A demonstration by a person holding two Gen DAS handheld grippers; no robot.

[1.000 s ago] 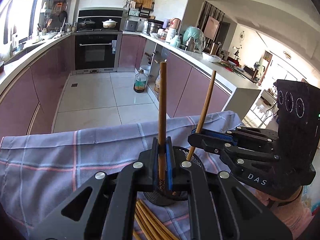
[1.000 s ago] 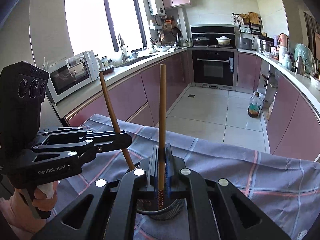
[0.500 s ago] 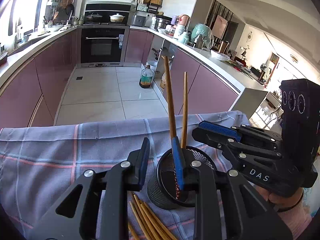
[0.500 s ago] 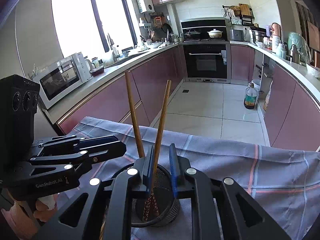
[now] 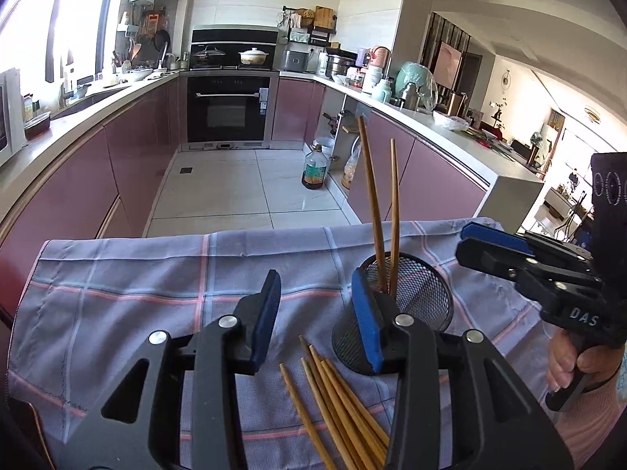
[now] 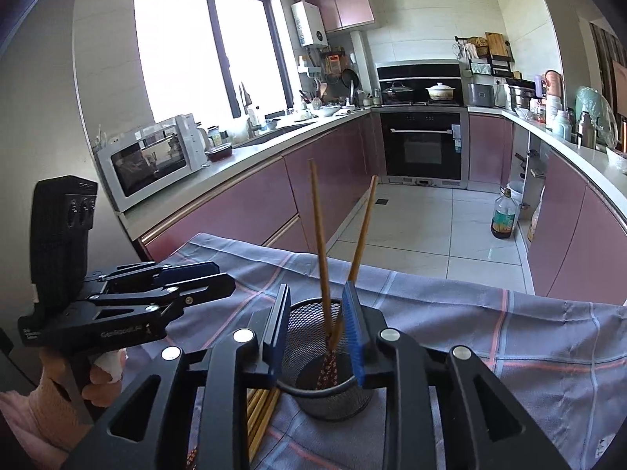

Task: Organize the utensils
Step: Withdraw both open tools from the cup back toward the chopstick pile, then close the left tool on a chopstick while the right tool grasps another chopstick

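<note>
While a checked cloth is covering the table, a black mesh cup is standing upright on it toward the right. Two chopsticks are standing in the cup, leaning apart at their tops and crossing low inside the mesh. More chopsticks are lying loose in a bundle on the cloth just beside the cup's near left side.

The left hand-held gripper is hovering over the cloth with its jaws opening and nothing between them; its right finger is overlapping the cup's near rim in the left wrist view, though whether it is touching the mesh is hard to tell.

The right hand-held gripper is pointing at the cup, its jaws opening too, with the two standing chopsticks seen in the gap between its blue pads and not pressed by either. A hand is gripping its handle at the right edge.
</note>
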